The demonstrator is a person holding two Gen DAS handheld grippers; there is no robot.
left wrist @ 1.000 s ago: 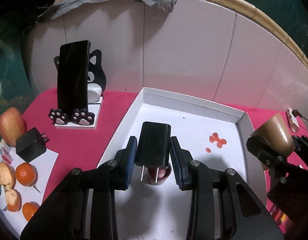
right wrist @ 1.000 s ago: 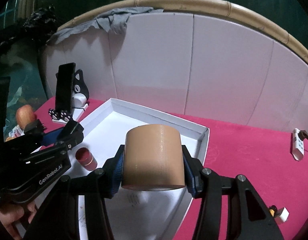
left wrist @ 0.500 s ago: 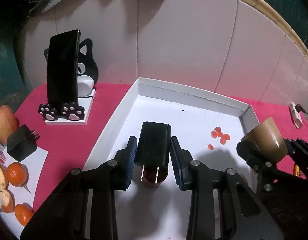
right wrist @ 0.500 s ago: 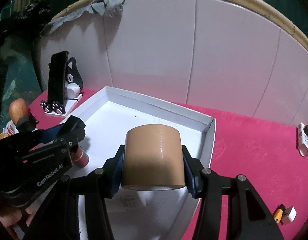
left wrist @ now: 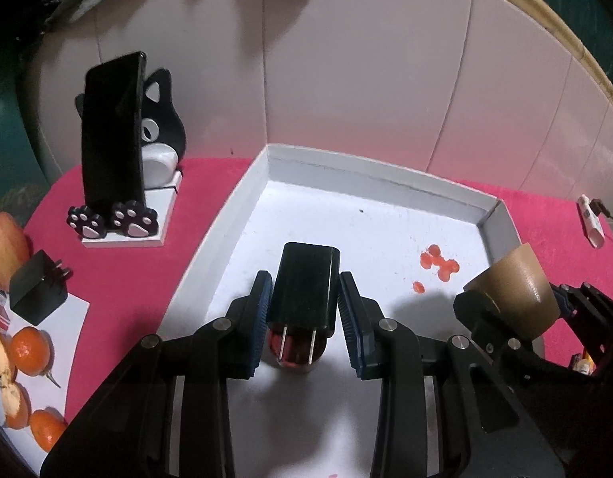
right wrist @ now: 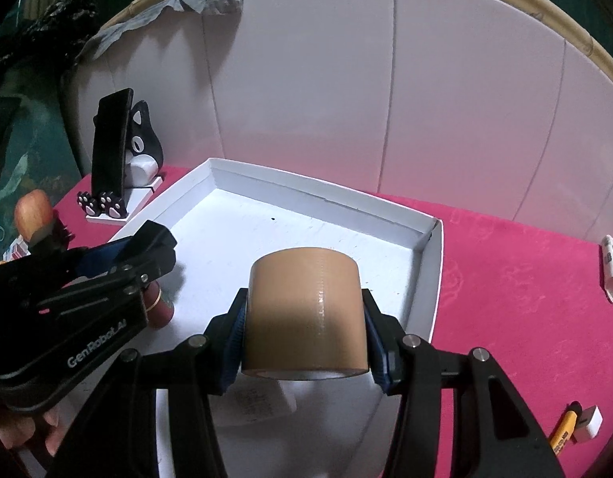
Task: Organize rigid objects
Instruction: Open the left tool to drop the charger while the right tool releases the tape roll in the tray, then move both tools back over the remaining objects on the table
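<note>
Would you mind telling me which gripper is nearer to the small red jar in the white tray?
Left. The left gripper, holding a black charger, hangs directly over the red jar. The right gripper, clamping the tan tape roll, sits off to the jar's right.

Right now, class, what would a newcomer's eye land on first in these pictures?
Probably the two held things above the shallow white cardboard tray: a fat tan roll of tape in the right gripper, and a black plug-in charger in the left gripper. Next, the black cat-shaped phone stand at far left.
</note>
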